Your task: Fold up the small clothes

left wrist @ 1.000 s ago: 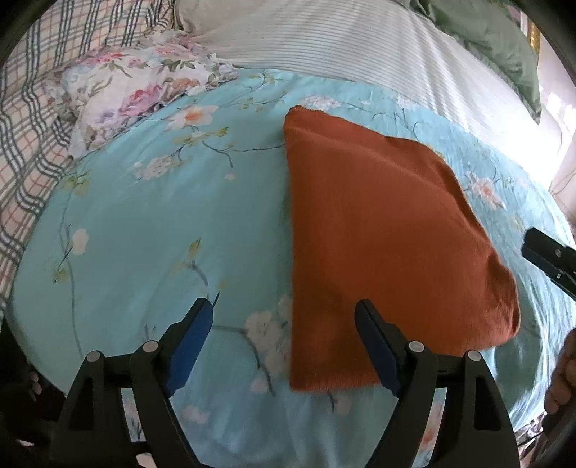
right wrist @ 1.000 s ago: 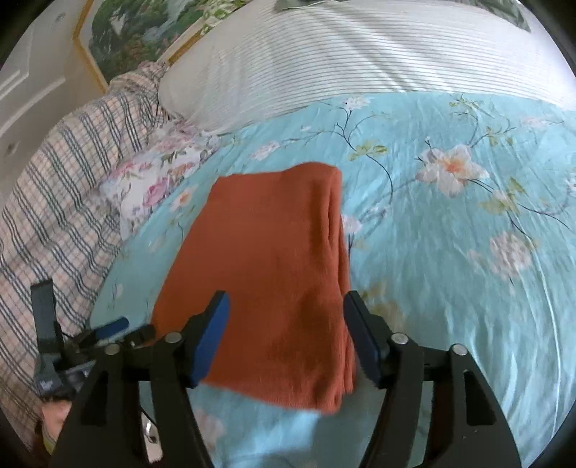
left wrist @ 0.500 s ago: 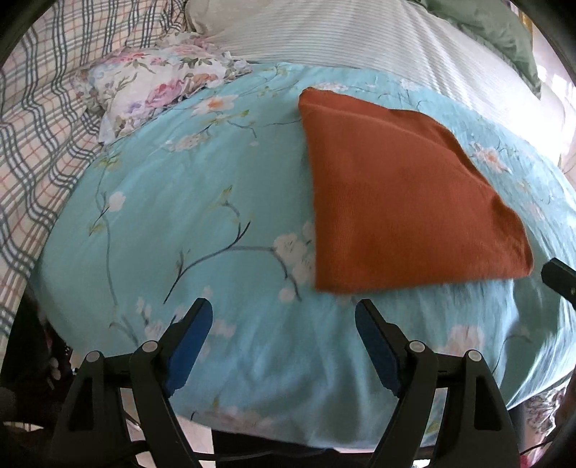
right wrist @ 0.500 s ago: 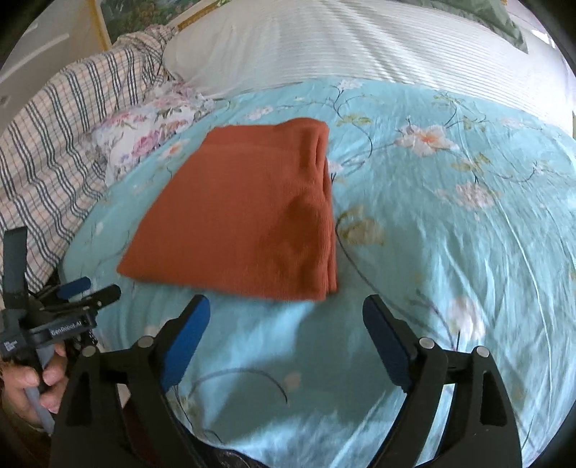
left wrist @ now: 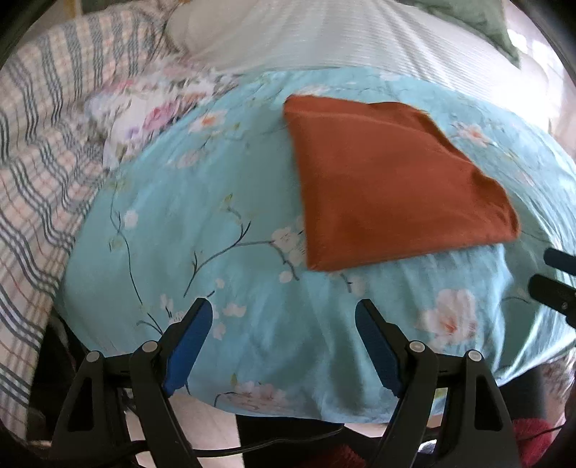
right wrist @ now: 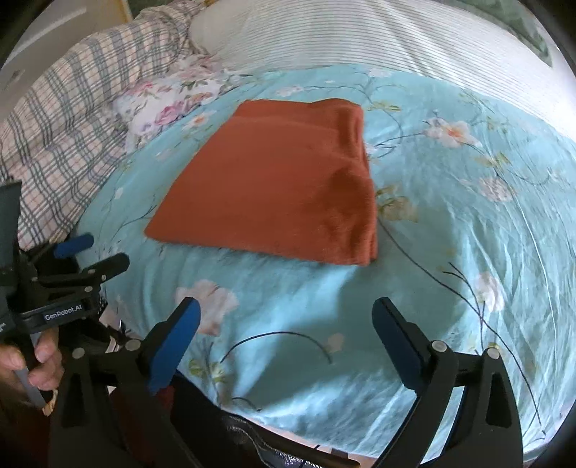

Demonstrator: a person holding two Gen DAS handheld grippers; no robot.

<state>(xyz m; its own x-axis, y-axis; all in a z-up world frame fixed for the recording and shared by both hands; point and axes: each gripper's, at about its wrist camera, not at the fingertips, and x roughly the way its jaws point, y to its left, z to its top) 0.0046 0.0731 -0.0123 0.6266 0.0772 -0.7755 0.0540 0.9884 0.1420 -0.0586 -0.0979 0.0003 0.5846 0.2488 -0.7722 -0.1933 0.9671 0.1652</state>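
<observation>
One rust-orange folded knit cloth (left wrist: 392,183) lies flat on the light blue floral bedsheet (left wrist: 201,223), ahead of both sets of jaws and touching neither. In the left wrist view it sits ahead and right of the jaws; in the right wrist view the cloth (right wrist: 280,180) sits ahead and slightly left, its folded layered edge toward the right side. Left gripper (left wrist: 284,342): jaws released, spread wide, nothing between them, over the near edge of the bed. Right gripper (right wrist: 284,342): jaws released, spread wide, empty, also over the near edge of the sheet. The left gripper also shows at the left of the right wrist view, held by one hand (right wrist: 32,363). Beyond the cloth: one white striped pillow (right wrist: 360,36), one pink floral fabric piece (right wrist: 169,97), one plaid blanket (right wrist: 61,118) at far left. One green pillow (left wrist: 478,21) at far right, blurred.
</observation>
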